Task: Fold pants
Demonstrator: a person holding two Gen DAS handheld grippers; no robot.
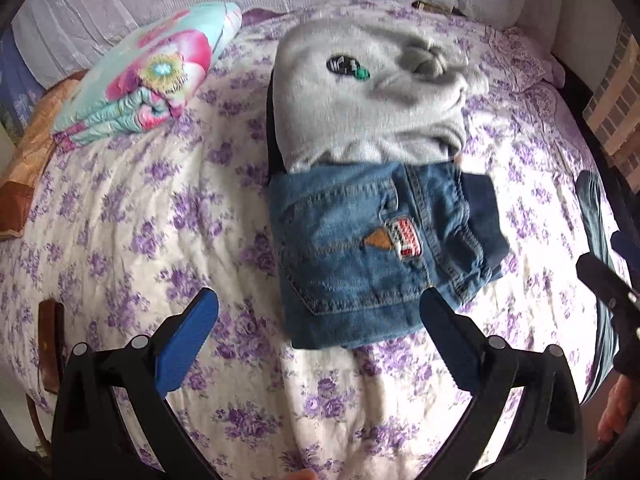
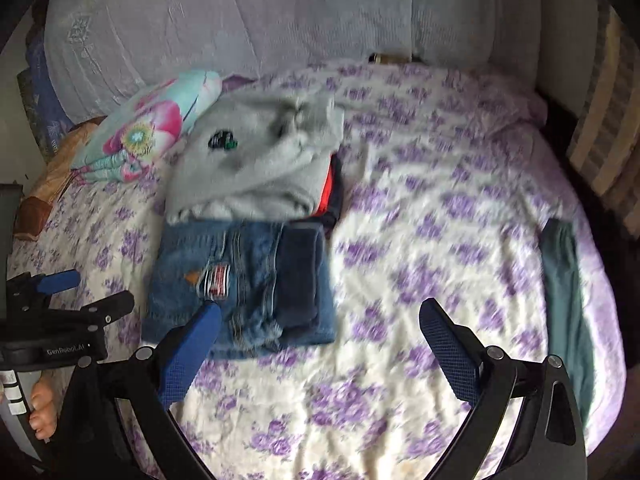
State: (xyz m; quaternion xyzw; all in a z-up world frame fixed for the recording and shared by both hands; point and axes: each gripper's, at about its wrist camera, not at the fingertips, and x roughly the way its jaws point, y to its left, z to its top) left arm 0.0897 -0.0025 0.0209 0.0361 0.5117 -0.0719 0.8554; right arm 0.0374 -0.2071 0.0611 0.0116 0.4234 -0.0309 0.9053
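Observation:
Folded blue jeans (image 1: 360,248) lie on the flowered bed cover, back pocket with a red-and-white patch facing up; the right wrist view shows the jeans (image 2: 248,280) at centre left. Behind them lies a folded grey sweatshirt (image 1: 368,96), also seen as the sweatshirt (image 2: 256,160) on a small clothes pile. My left gripper (image 1: 320,304) hovers open just in front of the jeans, holding nothing. My right gripper (image 2: 320,312) is open too, its left finger over the jeans' near edge, its right finger above bare cover. The left gripper (image 2: 60,284) shows at that view's left edge.
A folded floral blanket (image 1: 148,76) lies at the back left. Dark green cloth (image 2: 568,304) lies along the bed's right edge. White pillows (image 2: 240,20) line the back. A hand (image 2: 40,412) holds the left tool. The flowered bed cover (image 2: 420,220) spreads right of the jeans.

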